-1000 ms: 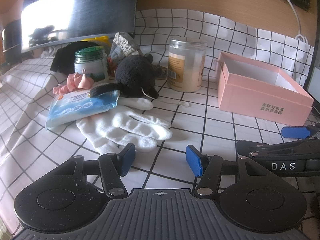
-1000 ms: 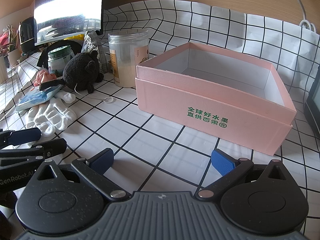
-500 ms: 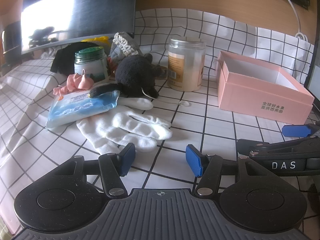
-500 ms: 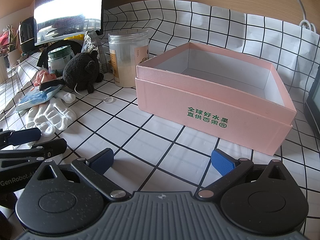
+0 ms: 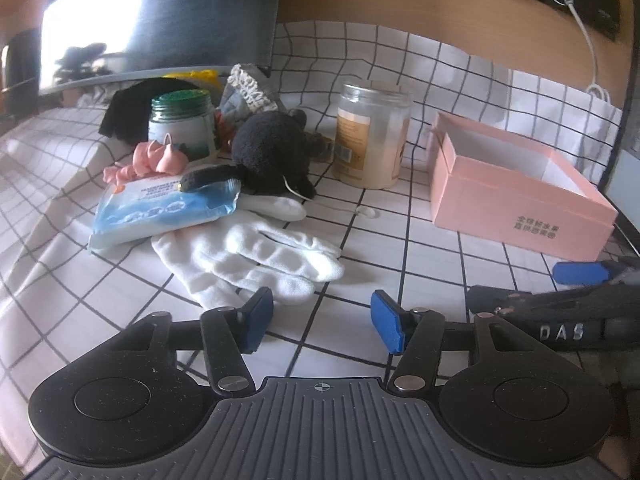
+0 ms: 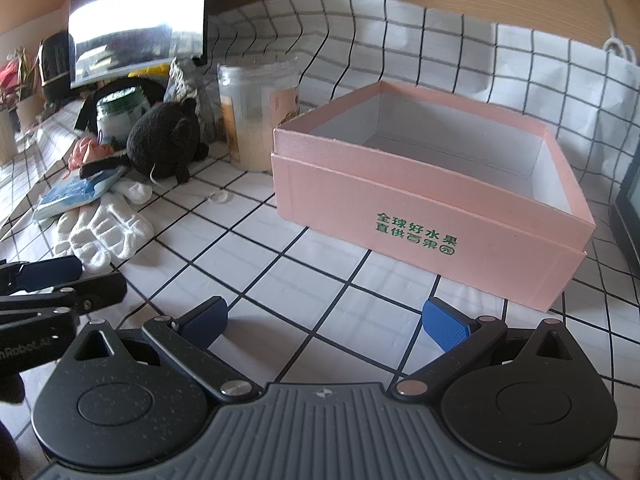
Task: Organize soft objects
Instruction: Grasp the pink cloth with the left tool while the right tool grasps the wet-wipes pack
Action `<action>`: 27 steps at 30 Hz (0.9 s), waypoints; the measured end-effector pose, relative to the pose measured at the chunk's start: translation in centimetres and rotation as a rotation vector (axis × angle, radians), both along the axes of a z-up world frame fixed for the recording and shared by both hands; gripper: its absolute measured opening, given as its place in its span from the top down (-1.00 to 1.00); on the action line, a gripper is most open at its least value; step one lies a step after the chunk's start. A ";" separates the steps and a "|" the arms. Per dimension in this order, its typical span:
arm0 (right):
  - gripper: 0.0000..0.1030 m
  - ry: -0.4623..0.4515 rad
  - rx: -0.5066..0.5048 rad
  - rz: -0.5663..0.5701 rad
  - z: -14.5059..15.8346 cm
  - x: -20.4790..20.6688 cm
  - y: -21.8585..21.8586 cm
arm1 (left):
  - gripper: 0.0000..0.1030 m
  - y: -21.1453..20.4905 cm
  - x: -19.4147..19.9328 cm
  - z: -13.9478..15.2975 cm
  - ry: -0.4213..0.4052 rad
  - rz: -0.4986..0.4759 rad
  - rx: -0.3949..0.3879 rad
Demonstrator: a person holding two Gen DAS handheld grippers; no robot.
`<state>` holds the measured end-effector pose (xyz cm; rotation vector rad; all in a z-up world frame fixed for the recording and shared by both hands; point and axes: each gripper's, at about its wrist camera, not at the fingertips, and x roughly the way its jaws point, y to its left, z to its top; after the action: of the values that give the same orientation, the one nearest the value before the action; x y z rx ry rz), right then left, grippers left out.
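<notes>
Here the white glove (image 5: 248,256) lies just before the left gripper's (image 5: 322,326) spread jaws.

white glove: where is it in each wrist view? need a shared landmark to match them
Left wrist: white glove left of centre, just ahead of the left gripper.
Right wrist: white glove at the left edge, mid-height.
Shared landmark: pink box, to the glove's right in both views.

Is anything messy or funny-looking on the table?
Yes. The soft things lie in a jumble: the wipes pack sits on the white gloves, and the black plush drapes a limb over the pack. The pink box holds nothing.
</notes>
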<state>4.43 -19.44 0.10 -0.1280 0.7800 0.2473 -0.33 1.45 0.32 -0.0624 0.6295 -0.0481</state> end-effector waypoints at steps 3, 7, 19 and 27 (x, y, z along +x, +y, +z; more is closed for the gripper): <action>-1.00 0.092 -0.023 0.024 1.0 0.9 0.4 | 0.01 1.5 0.2 0.7 0.024 -0.040 -0.016; -1.00 0.160 -0.041 -0.022 1.3 1.4 0.6 | 0.01 5.5 1.0 3.2 -0.031 -0.058 0.003; -0.77 0.172 -0.070 -0.166 4.1 0.2 5.3 | 0.03 20.2 13.7 5.2 0.081 -0.110 -0.065; -0.77 0.098 -0.046 -0.261 5.8 -2.2 10.6 | 0.04 21.9 18.2 3.2 0.191 -0.244 -0.235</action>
<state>2.19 -8.84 5.91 -0.0566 0.8908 -0.0124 17.88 23.37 3.56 -0.2189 0.8185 -0.3553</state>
